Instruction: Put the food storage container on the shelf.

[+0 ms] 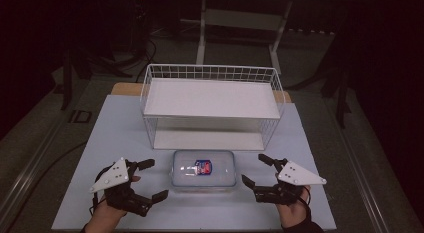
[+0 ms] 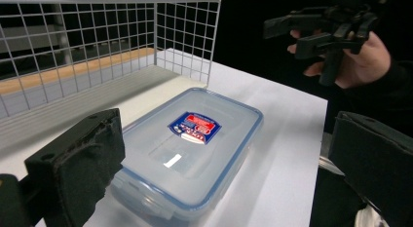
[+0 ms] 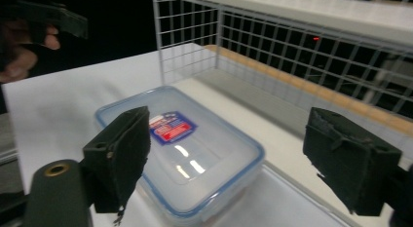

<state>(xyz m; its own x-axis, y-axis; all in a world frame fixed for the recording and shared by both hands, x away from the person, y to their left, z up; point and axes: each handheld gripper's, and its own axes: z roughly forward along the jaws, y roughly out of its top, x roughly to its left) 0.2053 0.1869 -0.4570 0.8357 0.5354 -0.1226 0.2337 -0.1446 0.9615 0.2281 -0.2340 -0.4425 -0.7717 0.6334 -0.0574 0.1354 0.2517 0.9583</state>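
nearest the person, the 2 grippers flank the clear lidded container (image 1: 204, 169), which serves as the landmark here. the left gripper (image 1: 154, 179) sits just beside the container's left end, its jaws spread wide with nothing between them. the right gripper (image 1: 256, 170) mirrors it just off the container's right end, jaws likewise spread and empty. neither touches the box. in the left gripper view the container (image 2: 190, 149) lies ahead of the 2 black jaws, and the right gripper (image 2: 292, 34) shows beyond its far end, held in a hand (image 2: 358, 61). in the right gripper view the container (image 3: 187, 149) lies between and ahead of the jaws.

the container rests flat on the white table (image 1: 100, 143), lid on, a blue and red label (image 1: 203, 167) at the middle of the lid, blue seal visible around the rim.

just behind the container stands a white wire rack (image 1: 210, 105) with 2 shelves, a lower one right behind the container and an upper one above it. both shelves look bare.

as a judgement, the work is at its start: the grippers are lined up for a 2-sided grasp, but gripping, lifting and probably placing the box on a shelf are all left to do.
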